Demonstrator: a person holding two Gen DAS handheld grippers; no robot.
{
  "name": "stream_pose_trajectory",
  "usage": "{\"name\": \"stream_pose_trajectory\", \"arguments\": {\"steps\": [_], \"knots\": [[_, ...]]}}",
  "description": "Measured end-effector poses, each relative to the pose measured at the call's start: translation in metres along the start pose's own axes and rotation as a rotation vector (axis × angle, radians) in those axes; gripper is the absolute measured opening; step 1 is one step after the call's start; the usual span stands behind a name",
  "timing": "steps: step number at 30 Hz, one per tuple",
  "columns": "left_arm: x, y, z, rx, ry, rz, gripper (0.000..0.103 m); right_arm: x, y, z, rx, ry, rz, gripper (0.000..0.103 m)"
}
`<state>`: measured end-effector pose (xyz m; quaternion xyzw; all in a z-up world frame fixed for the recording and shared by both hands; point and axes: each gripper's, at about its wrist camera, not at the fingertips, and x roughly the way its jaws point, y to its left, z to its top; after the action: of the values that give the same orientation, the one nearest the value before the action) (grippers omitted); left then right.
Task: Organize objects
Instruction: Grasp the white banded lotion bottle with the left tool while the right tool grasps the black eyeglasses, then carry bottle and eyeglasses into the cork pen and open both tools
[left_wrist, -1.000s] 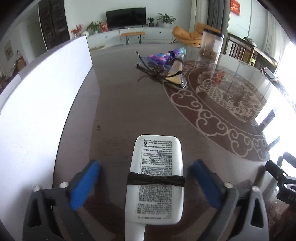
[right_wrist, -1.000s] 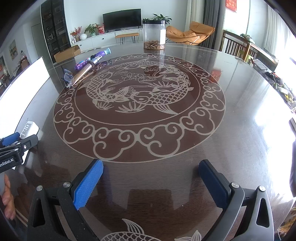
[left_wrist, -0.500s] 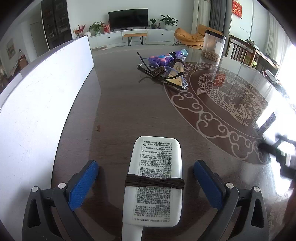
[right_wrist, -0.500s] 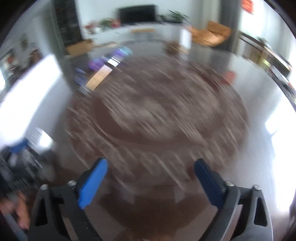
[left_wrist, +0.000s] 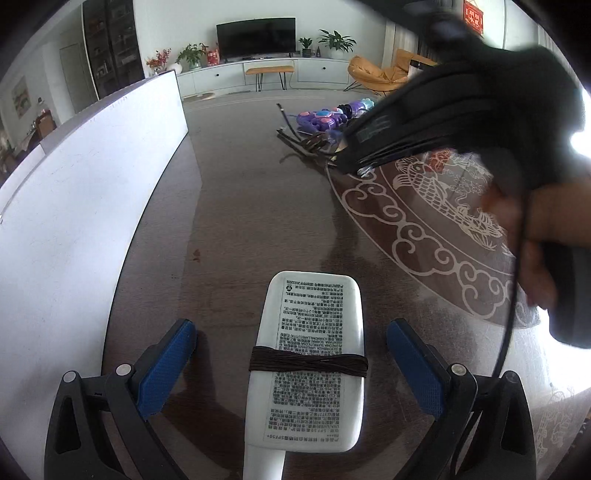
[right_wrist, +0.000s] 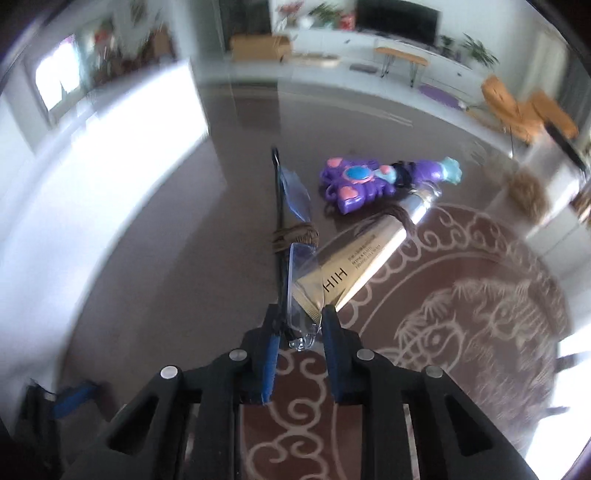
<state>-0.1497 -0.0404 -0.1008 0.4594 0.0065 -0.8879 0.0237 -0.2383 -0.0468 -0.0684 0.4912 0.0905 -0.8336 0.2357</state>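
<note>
My right gripper (right_wrist: 301, 332) has just clenched, seemingly on the glasses (right_wrist: 295, 266) beside the gold tube (right_wrist: 364, 254); left gripper (left_wrist: 291, 354) released around the white tube (left_wrist: 310, 354).

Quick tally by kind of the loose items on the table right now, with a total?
Tubes: 2, white tube, gold tube
Glasses: 1, clear glasses
Toys: 1, purple toy
Total: 4

A television (left_wrist: 256, 38) and orange chair (left_wrist: 373, 74) stand behind the table (left_wrist: 258, 206).
</note>
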Motion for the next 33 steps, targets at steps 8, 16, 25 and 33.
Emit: {"name": "stream_pose_trajectory", "arguments": {"steps": [8,16,25,33], "knots": [[0.000,0.000,0.000,0.000,0.000,0.000,0.103,-0.086,-0.050,-0.108,0.158,-0.130,-0.068,0.023],[0.001,0.000,0.000,-0.001,0.001,0.000,0.103,-0.133,-0.062,-0.211,0.318,-0.196,-0.202,0.025],[0.001,0.000,0.000,-0.001,0.001,0.001,0.103,-0.136,-0.071,-0.220,0.383,-0.216,-0.281,0.083],[0.001,0.000,0.000,-0.001,0.001,0.001,0.103,-0.133,-0.085,-0.230,0.453,-0.189,-0.250,0.083]]}}
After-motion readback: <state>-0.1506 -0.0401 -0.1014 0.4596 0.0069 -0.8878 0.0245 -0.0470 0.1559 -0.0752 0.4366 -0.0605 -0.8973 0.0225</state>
